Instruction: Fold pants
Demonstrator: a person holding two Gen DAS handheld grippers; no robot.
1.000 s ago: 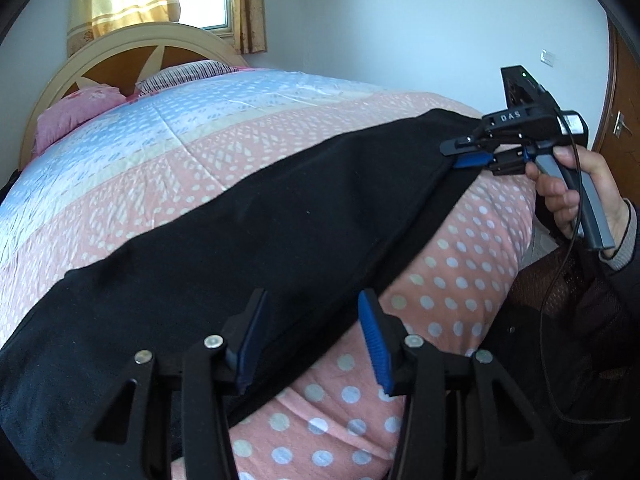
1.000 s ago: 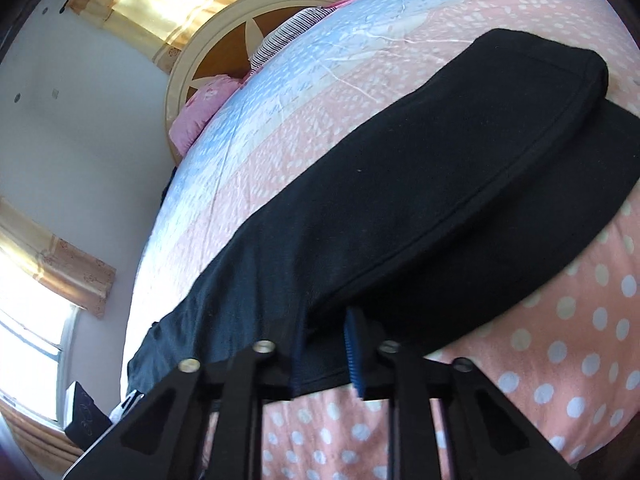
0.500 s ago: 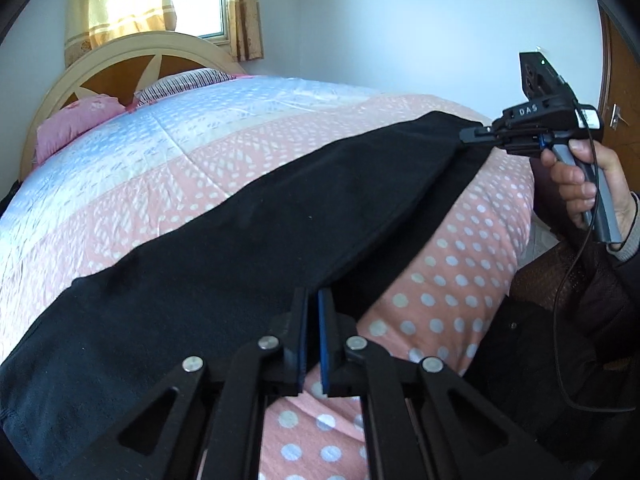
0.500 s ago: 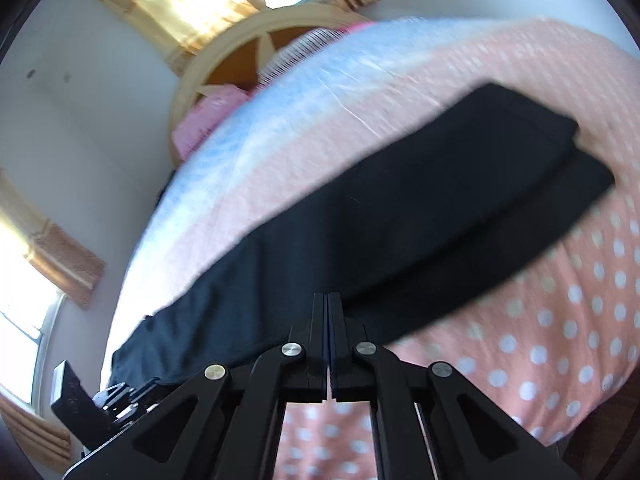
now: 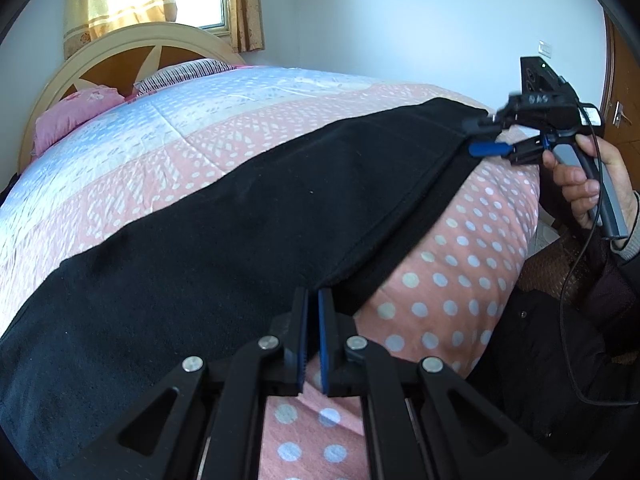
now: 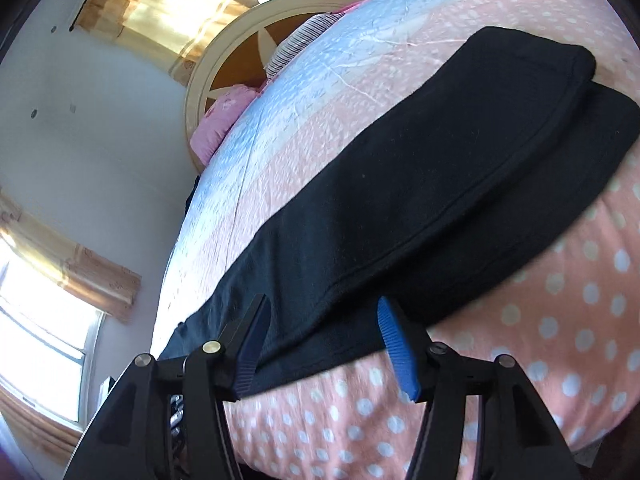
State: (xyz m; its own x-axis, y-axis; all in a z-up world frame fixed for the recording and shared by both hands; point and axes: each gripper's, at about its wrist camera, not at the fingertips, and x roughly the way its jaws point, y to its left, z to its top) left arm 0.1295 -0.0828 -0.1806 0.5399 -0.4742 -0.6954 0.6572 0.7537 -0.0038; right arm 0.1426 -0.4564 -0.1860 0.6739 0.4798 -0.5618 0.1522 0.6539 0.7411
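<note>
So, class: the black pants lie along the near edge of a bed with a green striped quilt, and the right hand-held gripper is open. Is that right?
Not quite. The quilt is not green striped: it is pink with white polka dots near the edge, as the right wrist view shows. The rest holds: the black pants lie along the near edge of the bed, and the right hand-held gripper is open, its jaws having just been opening.

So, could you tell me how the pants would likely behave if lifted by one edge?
The pants would probably sag: they lie limp, following the quilt. The thick seamed edge suggests some weight. The top layer may slide off.
</note>
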